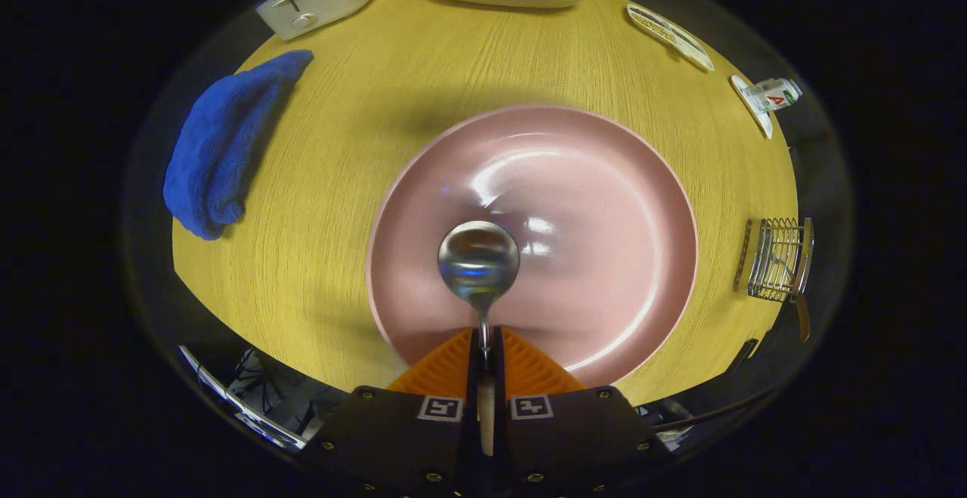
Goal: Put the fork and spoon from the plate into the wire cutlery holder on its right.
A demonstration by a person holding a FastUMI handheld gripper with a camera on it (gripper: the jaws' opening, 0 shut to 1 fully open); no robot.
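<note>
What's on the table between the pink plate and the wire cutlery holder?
Nothing: just bare wooden table between the pink plate and the wire cutlery holder, seen in the gripper view. The gripper is shut on the spoon, above the plate.

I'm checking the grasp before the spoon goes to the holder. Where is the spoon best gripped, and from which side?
By its thin handle, from the handle end. The hand-held gripper is shut on the spoon there, bowl pointing ahead over the pink plate. That leaves the bowl free.

Red letter A on the small bottle's [772, 94] label, other print there too small to read
</note>
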